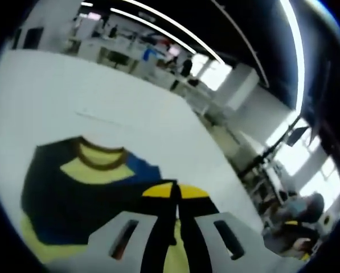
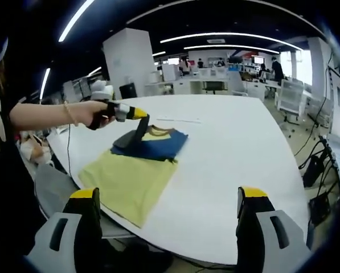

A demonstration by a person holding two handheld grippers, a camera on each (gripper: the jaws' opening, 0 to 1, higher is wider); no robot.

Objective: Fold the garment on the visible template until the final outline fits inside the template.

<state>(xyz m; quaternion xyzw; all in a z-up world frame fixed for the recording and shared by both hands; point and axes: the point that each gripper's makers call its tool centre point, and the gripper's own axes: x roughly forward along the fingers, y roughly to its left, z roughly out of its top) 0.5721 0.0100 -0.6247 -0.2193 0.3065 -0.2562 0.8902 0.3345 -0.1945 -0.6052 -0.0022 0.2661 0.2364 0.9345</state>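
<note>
The shirt [image 2: 138,165] lies flat near the worktop [image 2: 232,159] edge closest to the person, its yellow lower part reaching almost to that edge and the dark blue upper part folded over toward the collar. It looks light, soft and limp (likely to sag and crease), so an edge or corner seems the best hold. The left gripper [image 2: 140,126] has its fingers closed on blue cloth. The right gripper [image 2: 170,211] hangs wide open, holding nothing. I see no containers.
</note>
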